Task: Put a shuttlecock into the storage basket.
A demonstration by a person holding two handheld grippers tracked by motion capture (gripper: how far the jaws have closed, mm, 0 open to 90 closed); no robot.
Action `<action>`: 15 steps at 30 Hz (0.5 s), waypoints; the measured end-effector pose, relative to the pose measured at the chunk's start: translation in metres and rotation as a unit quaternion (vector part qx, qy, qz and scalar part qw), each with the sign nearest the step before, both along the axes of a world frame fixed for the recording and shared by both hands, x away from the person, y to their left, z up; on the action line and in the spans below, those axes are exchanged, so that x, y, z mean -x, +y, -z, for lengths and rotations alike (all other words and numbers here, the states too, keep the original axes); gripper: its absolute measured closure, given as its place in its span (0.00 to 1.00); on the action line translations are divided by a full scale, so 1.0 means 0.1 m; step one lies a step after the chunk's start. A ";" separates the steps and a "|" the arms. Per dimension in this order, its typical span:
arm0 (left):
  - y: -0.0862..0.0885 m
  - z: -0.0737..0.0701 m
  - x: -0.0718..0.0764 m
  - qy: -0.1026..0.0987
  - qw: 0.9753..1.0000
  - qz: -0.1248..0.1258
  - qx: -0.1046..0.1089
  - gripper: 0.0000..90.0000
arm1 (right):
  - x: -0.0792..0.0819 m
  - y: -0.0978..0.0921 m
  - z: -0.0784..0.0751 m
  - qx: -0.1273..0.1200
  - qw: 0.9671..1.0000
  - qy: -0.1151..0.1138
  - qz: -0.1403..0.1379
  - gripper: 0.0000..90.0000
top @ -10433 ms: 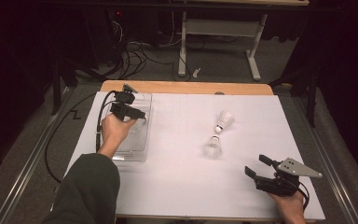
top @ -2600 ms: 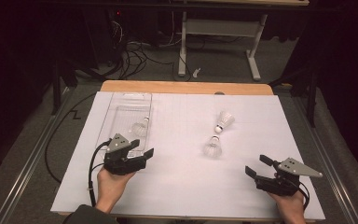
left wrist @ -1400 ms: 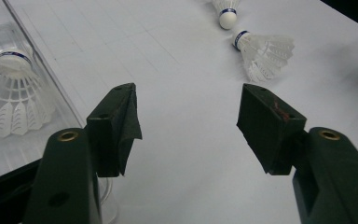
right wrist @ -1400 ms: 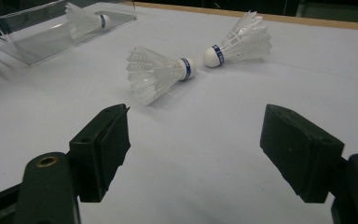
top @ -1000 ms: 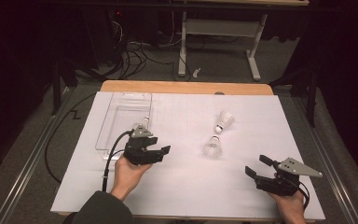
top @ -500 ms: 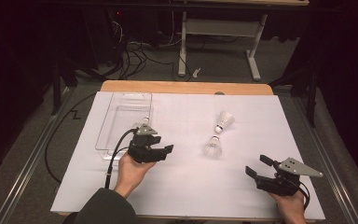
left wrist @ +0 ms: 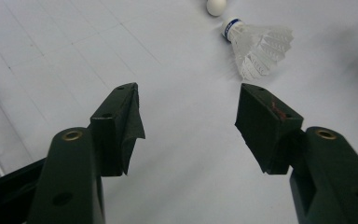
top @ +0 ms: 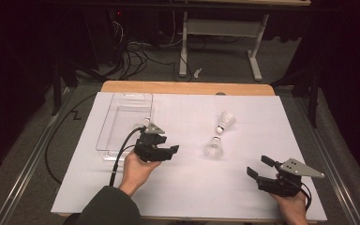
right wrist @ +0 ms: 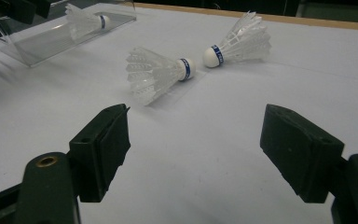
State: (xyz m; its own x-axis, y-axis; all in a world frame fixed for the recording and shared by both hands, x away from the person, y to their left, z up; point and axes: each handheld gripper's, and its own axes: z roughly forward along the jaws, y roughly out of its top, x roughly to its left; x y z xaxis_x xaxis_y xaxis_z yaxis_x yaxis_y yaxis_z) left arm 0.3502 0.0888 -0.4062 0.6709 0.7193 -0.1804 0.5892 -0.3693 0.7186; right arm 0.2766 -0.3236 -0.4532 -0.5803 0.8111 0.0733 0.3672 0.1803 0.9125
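Observation:
Two white shuttlecocks lie on the white table sheet. The nearer shuttlecock (top: 214, 148) (left wrist: 259, 45) (right wrist: 154, 73) lies just ahead of my left gripper (top: 172, 151) (left wrist: 189, 109), which is open and empty. The farther shuttlecock (top: 225, 121) (right wrist: 240, 43) lies cork to cork with it; its cork (left wrist: 216, 6) peeks in at the top of the left gripper view. A third shuttlecock (top: 146, 121) (right wrist: 86, 22) rests in the clear tray (top: 122, 101) (right wrist: 46, 43). My right gripper (top: 257, 167) (right wrist: 196, 140) sits open and empty near the front right edge.
A wooden table edge (top: 187, 87) runs along the back, beyond the sheet. A black cable (top: 122, 154) trails from the left gripper toward the front. Behind the table are a metal stand (top: 220, 33) and floor cables.
The left gripper has left the tray, where a shuttlecock now lies, pulled back toward the front, then swung right toward the nearer shuttlecock. The right gripper has stayed put.

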 end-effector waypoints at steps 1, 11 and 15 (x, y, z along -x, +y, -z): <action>-0.01 0.00 -0.01 0.001 1.000 0.001 -0.001 0.45 | 0.00 0.00 0.00 0.000 1.000 0.000 0.000 0.27; -0.10 -0.03 -0.05 0.003 1.000 0.009 -0.005 0.46 | 0.00 0.00 0.00 0.000 1.000 -0.001 -0.001 0.27; -0.13 -0.03 -0.07 0.008 1.000 0.011 -0.007 0.46 | 0.00 0.00 0.00 0.000 1.000 -0.001 -0.001 0.27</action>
